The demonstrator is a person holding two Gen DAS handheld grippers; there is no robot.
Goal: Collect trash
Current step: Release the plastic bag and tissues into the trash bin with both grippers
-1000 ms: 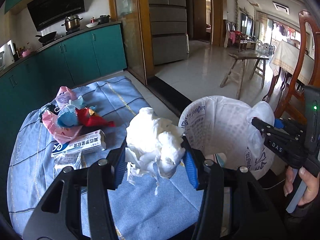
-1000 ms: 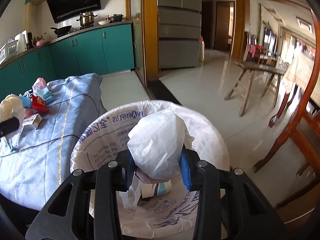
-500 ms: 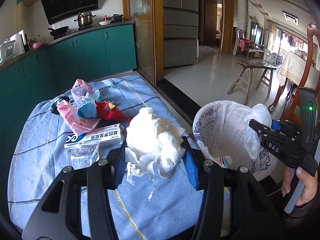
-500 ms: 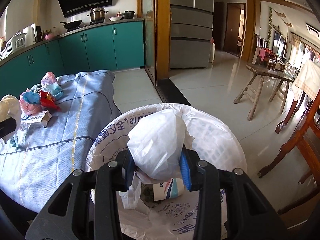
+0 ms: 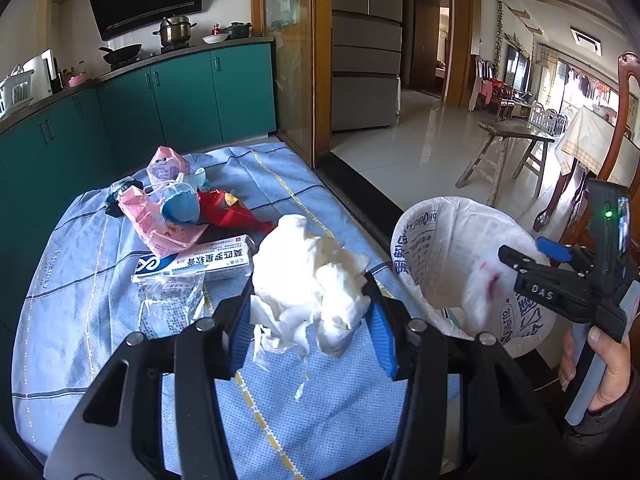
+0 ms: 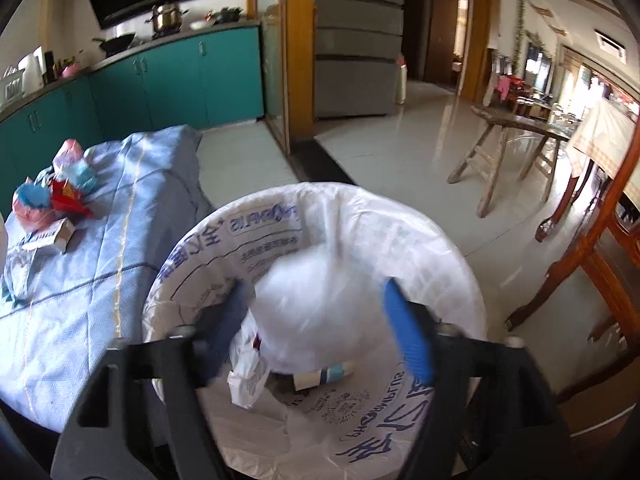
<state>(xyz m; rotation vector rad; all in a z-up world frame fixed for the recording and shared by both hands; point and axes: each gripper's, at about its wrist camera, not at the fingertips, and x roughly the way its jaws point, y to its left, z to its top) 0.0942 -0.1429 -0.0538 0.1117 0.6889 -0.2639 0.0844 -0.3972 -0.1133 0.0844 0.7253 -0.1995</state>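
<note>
My left gripper (image 5: pixel 310 312) is shut on a crumpled white tissue wad (image 5: pixel 308 276), held above the blue tablecloth (image 5: pixel 280 408) near its right edge. A bin lined with a printed white bag (image 5: pixel 424 256) stands right of the table. My right gripper (image 6: pixel 320 320) is over the bin (image 6: pixel 240 224) with its jaws spread apart. A blurred white plastic bag (image 6: pixel 316 312) sits loose between them, dropping into the bin; it also shows in the left wrist view (image 5: pixel 484 292).
On the cloth lie a pink wrapper (image 5: pixel 156 220), blue masks (image 5: pixel 180 206), a red wrapper (image 5: pixel 228 212), a white medicine box (image 5: pixel 200 262) and a clear packet (image 5: pixel 172 300). Teal cabinets (image 5: pixel 180 96) stand behind. A wooden chair (image 6: pixel 592 248) is at the right.
My right gripper has opened and let go of the white plastic bag, which falls blurred into the bin. My left gripper has pulled back a little, still holding the tissue.
</note>
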